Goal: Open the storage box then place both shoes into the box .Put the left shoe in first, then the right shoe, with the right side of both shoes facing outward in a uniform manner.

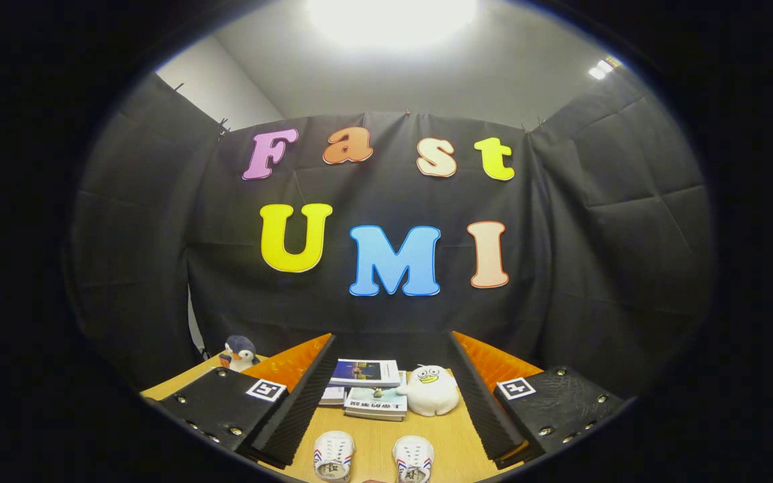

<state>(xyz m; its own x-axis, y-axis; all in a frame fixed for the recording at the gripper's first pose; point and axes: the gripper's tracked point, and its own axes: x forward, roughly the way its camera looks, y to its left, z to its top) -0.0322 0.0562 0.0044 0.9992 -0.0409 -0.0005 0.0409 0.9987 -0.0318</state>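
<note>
Beneath the tool (386,402), a pale wooden worktop (373,443) spreads ahead to the black cloth wall (386,315) of the booth. The tool stands wide, its two fingers (292,409) splayed far apart and holding nothing, well above the wood. Between the fingers and beyond their tips lies a stack of books (368,388), the top one with a dark picture cover, the lower ones paler. Just beside the stack, toward the right finger, sits a white plush toy (432,390) with a yellow beak. Beyond the left finger, at the far corner of the worktop, stands a small penguin plush (240,353), grey and white. Nearest of all, between the fingers and below them, sit the two shoes, side by side and a little apart, toes pointing toward the books: the left shoe (333,456) and the right shoe (413,459). Both are small and white with white laces, rounded toe caps, and red and blue stripes on their sides. Their heels are cut off from sight.
</note>
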